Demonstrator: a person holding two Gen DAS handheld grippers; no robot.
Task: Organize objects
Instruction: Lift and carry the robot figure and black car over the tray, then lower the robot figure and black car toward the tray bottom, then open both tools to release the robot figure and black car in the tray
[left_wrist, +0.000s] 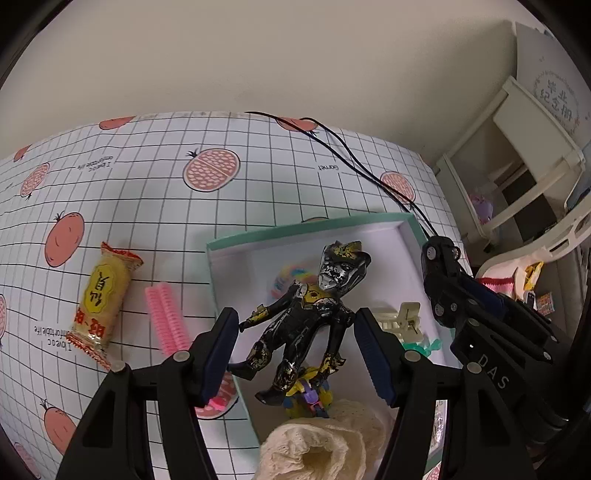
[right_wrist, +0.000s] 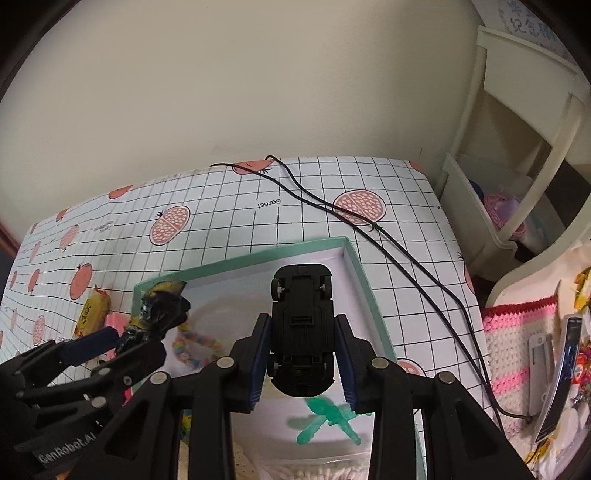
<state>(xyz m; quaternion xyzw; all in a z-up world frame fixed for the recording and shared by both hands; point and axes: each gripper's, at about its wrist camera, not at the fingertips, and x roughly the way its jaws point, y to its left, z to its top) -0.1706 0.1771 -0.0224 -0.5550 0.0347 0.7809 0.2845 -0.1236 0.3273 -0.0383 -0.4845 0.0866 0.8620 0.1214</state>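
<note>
Left wrist view shows my left hand-held gripper (left_wrist: 295, 350) with its jaws set wide around a black and gold action figure (left_wrist: 306, 325). I cannot tell whether the pads actually touch it, or whether it hangs free between them above the teal box (left_wrist: 236, 240). If it is loose, it could drop crooked onto the purple and yellow toy (left_wrist: 310, 395) underneath and tip out over the low wall.

My right hand-held gripper (right_wrist: 303, 358) clamps a black toy car (right_wrist: 301, 328) belly up, over the same box. The car sticks far beyond the pads, so a slack squeeze could let it pivot and fall onto the green figure (right_wrist: 328, 417) or the pastel bracelet (right_wrist: 195, 347).

Both grippers hang close together over the box, and I judge a collision likely if I lower them at once. The black cable (right_wrist: 406, 258) trailing across the worktop (right_wrist: 221, 221) could snag. The snack packet (left_wrist: 101, 302) and pink roller (left_wrist: 166, 317) lie outside the box.
</note>
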